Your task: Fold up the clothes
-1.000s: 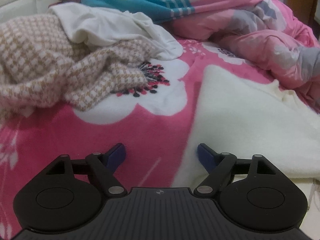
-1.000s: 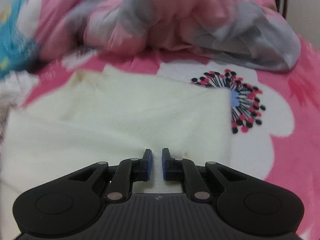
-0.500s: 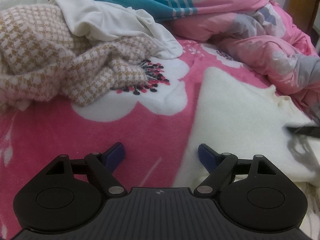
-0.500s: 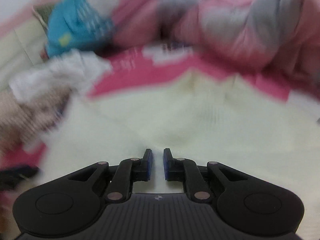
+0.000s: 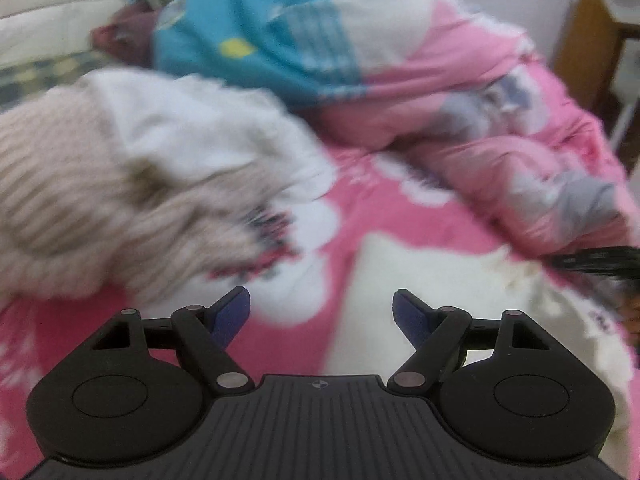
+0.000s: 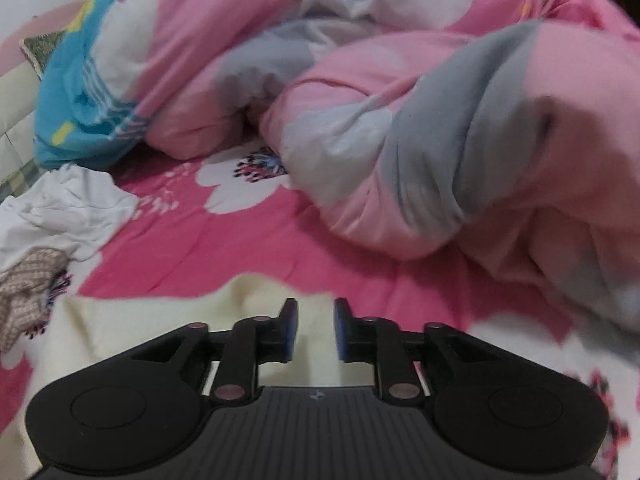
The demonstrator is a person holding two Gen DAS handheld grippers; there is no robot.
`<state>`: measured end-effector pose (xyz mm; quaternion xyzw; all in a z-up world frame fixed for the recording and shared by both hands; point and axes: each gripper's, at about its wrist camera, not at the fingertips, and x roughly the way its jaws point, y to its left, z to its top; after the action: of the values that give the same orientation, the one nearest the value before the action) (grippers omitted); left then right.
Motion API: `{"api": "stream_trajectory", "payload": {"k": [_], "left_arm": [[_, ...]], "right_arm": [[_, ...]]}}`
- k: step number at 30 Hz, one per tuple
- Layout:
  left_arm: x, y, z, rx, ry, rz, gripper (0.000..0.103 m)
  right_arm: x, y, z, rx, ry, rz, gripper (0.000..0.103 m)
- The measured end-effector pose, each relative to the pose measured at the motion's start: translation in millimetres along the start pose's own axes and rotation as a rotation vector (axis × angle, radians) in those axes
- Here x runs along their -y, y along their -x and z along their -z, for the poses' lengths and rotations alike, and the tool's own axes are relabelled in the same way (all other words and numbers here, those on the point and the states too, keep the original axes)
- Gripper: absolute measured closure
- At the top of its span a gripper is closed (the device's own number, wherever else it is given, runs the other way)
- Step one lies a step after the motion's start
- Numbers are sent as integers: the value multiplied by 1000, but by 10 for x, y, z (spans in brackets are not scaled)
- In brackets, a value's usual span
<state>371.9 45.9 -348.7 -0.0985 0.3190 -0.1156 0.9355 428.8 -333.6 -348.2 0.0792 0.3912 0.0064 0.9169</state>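
Observation:
A cream fleece garment [image 5: 452,280] lies flat on the pink flowered bed sheet [image 5: 168,340]; it also shows in the right wrist view [image 6: 168,320]. My left gripper [image 5: 321,312] is open and empty, above the sheet at the garment's left edge. My right gripper [image 6: 316,330] is partly open with a narrow gap, over the garment's far edge, holding nothing. A beige houndstooth garment [image 5: 80,216] and a white garment [image 5: 192,120] lie heaped at the left.
A bunched pink, grey and blue duvet [image 6: 400,100] fills the back and right of the bed. The other gripper shows as a dark blur [image 5: 600,260] at the right edge. A wooden piece of furniture [image 5: 580,40] stands at the far right.
Both grippers have moved forward and tilted up; the views are blurred. The right gripper swung from the garment's middle to its far edge, and its jaws opened a little wider.

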Motion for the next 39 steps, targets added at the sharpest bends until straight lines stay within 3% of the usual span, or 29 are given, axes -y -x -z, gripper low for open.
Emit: {"api": "stream_trajectory", "payload": {"k": [6, 9, 12, 14, 16, 19, 23, 28, 31, 35, 37, 39], "left_arm": [[812, -484, 19, 23, -177, 121, 26], [1222, -723, 101, 32, -286, 138, 30], [1499, -982, 161, 22, -334, 159, 36], [1615, -1152, 200, 4, -341, 165, 46], [1691, -1286, 235, -11, -355, 170, 47], [1746, -1440, 302, -52, -373, 148, 50], [1710, -1519, 344, -88, -348, 133, 50], [1636, -1493, 303, -85, -304, 138, 50], [1595, -1439, 286, -76, -300, 126, 50], [1612, -1486, 278, -77, -309, 116, 50], [1631, -1523, 272, -77, -311, 112, 50], [1650, -1561, 265, -76, -314, 109, 50]], "right_arm": [[33, -488, -295, -75, 7, -86, 76], [24, -683, -384, -130, -6, -85, 75], [50, -836, -408, -194, -39, -134, 75], [39, -922, -403, -246, -47, -144, 75], [37, -956, -400, -274, -54, -164, 76], [91, -864, -418, -291, -109, -298, 90], [92, -641, -323, -294, -119, -415, 91], [-20, -523, -82, -291, -25, -411, 91], [15, -387, -57, -200, -21, -390, 91], [207, -175, -113, -64, -29, -246, 89], [306, -203, -120, -54, -37, -184, 88], [371, -313, -117, -93, -53, -181, 84]]}}
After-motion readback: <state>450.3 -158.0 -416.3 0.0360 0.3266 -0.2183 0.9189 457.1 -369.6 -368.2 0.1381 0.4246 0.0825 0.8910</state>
